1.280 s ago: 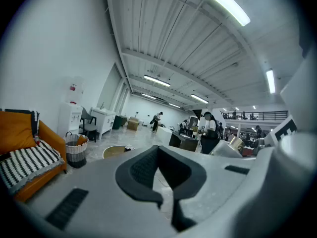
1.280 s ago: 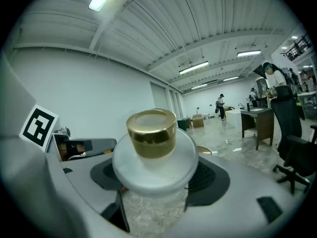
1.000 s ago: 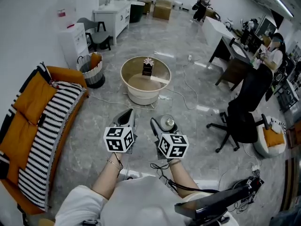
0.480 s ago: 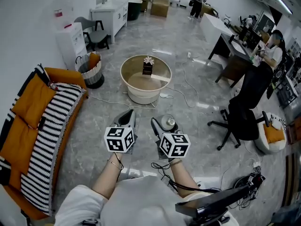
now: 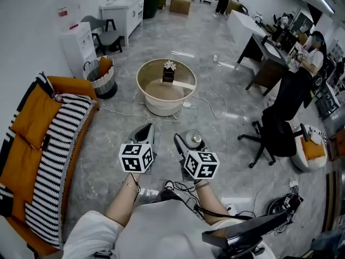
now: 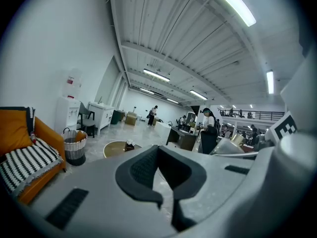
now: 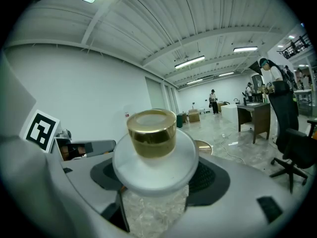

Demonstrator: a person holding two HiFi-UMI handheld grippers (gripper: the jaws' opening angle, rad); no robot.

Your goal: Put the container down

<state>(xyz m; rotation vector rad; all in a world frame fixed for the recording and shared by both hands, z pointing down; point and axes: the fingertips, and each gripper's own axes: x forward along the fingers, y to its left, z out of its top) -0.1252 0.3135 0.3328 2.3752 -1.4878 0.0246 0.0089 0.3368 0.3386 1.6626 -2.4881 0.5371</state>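
The right tool [image 7: 156, 185] is clamping the container [image 7: 154, 157] by its lower body, with one dark pad [image 7: 210, 177] showing on its far side, so the container is riding upright in the air over the grey marble floor [image 5: 108, 144], just ahead of the person. It is looking like a small, stiff jar, probably light. Its smooth frosted surface is likely slippery and, if it is glass, liable to crack on a hard landing. Holding it low on the body, beneath the flaring shoulder, is probably the soundest grip, since the shoulder is acting as a stop against sliding. A shiny gold cap [image 7: 151, 132] is sitting on a wide, white, dish-like shoulder. The part below it is appearing pale and translucent, and is hard to separate from the floor behind. The left tool [image 6: 166, 185] is carrying nothing, its curved jaws meeting at the tips. Farther out, a round beige tub [image 5: 141, 75] is standing on the floor, well apart from both tools, with an orange sofa [image 5: 32, 117] off to the left.
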